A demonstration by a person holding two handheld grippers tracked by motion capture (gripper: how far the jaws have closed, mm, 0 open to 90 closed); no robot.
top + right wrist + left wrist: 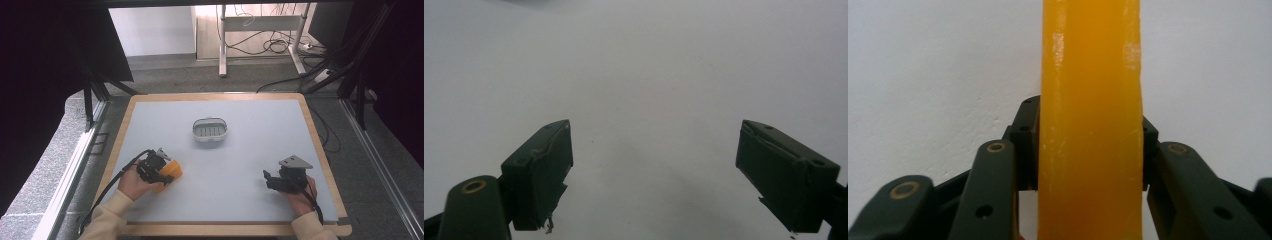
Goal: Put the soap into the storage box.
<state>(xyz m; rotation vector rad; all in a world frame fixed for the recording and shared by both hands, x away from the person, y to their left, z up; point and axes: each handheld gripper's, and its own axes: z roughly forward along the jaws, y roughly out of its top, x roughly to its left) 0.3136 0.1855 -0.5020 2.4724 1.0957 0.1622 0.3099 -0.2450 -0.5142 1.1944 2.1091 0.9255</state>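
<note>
An orange soap bar (pixel 170 172) sits low over the grey mat at the front left, held edge-on between the jaws of my left gripper (pixel 161 175). In the left gripper view the orange bar (pixel 1090 120) stands upright between both black jaws, which press on its two sides. My right gripper (pixel 268 180) hovers at the front right with its jaws wide apart and nothing between them; in the right gripper view its fingertips (pixel 546 165) frame bare mat. A white soap dish (pixel 210 129) with a slotted floor rests at the middle of the mat, apart from both grippers.
The grey mat (pixel 250 150) lies on a wooden-edged table (pixel 320 145). Black frame posts stand at both sides. Beyond the far edge are a desk's white legs (pixel 222 45) and cables on the floor.
</note>
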